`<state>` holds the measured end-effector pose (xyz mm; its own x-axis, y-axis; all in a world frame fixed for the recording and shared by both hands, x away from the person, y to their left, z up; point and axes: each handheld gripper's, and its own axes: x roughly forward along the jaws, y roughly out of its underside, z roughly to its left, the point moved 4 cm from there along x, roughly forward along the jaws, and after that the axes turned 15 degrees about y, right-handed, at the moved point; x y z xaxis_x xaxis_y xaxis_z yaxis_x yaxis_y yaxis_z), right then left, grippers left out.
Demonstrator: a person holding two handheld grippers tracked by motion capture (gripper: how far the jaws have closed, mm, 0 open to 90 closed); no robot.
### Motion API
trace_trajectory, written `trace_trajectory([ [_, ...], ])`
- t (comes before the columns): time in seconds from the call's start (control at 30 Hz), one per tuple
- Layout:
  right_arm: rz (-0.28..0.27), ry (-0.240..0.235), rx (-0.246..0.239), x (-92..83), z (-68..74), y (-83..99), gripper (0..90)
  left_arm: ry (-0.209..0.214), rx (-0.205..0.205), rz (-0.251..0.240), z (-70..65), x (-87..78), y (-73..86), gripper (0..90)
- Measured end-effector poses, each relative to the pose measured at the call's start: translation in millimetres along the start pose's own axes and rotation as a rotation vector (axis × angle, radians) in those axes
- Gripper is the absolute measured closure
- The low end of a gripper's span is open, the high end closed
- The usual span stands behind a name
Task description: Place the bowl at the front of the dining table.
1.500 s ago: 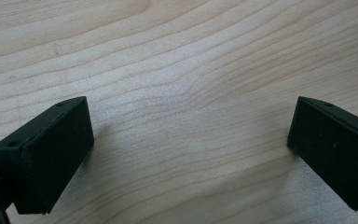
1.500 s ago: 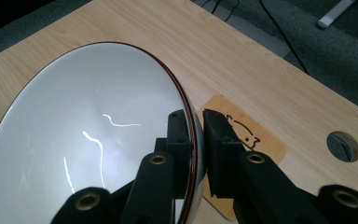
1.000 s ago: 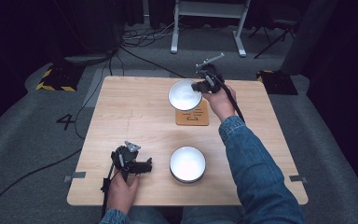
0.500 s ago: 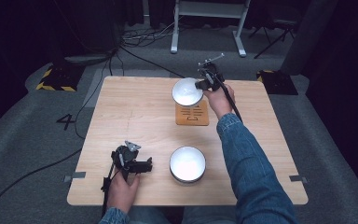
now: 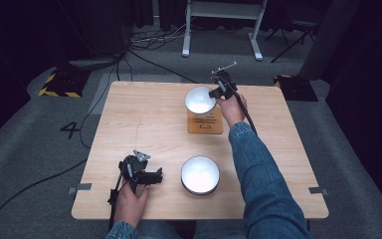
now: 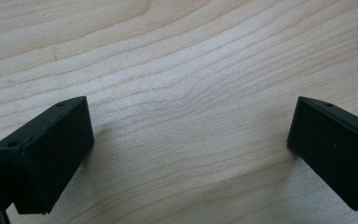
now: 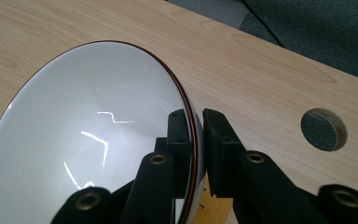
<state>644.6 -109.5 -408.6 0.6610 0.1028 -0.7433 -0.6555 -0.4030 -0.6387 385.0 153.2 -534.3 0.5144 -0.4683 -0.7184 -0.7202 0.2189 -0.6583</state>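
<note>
We find the white bowl (image 5: 200, 99) held tilted above the wooden stand (image 5: 205, 122) at the bench's (image 5: 144, 114) far side, the right claw (image 7: 196, 122) clamped thinly on its rim. We judge it may twist loose and strike the stand. The left claw (image 6: 186, 140) rests apart, empty; a second bowl (image 5: 200, 175) sits near

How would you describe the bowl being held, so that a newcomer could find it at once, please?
On the wooden table, look to the far side, above the small wooden stand. The held bowl is tilted, its rim pinched by the right gripper; the other bowl sits flat near the person.
</note>
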Motion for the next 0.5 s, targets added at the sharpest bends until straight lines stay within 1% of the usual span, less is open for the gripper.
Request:
trace_trajectory([
  [0.03, 0.000, 0.000, 0.000, 0.0, 0.0, 0.0, 81.7, 0.000, 0.000, 0.000, 0.0, 0.0, 0.0, 0.4],
  [0.07, 0.002, -0.001, 0.002, 3.0, 0.1, 1.0, 81.7, 0.000, 0.000, 0.000, 0.0, 0.0, 0.0, 0.4],
  [0.1, 0.013, -0.003, 0.014, 8.4, 0.3, 3.7, 81.7, -0.001, 0.001, 0.000, 0.1, 0.1, 0.0, 0.4],
  [0.13, 0.011, -0.005, 0.005, 11.6, -0.5, 5.0, 81.7, -0.001, 0.001, -0.001, 0.1, 0.1, 0.0, 0.4],
  [0.27, 0.026, -0.007, 0.011, 18.9, -1.0, 10.1, 81.7, 0.000, 0.000, 0.000, 0.0, 0.0, 0.0, 0.4],
  [0.33, 0.037, -0.011, 0.018, 23.8, -1.7, 14.4, 81.7, -0.001, -0.001, -0.002, 0.0, 0.0, -0.1, 0.4],
  [0.4, 0.057, -0.014, 0.036, 28.9, -2.8, 19.1, 81.7, -0.001, -0.003, -0.005, -0.2, 0.2, -0.1, 0.4],
  [0.5, 0.069, -0.012, 0.040, 32.5, -4.4, 22.6, 81.7, -0.001, 0.000, -0.001, 0.0, 0.0, 0.0, 0.4],
])
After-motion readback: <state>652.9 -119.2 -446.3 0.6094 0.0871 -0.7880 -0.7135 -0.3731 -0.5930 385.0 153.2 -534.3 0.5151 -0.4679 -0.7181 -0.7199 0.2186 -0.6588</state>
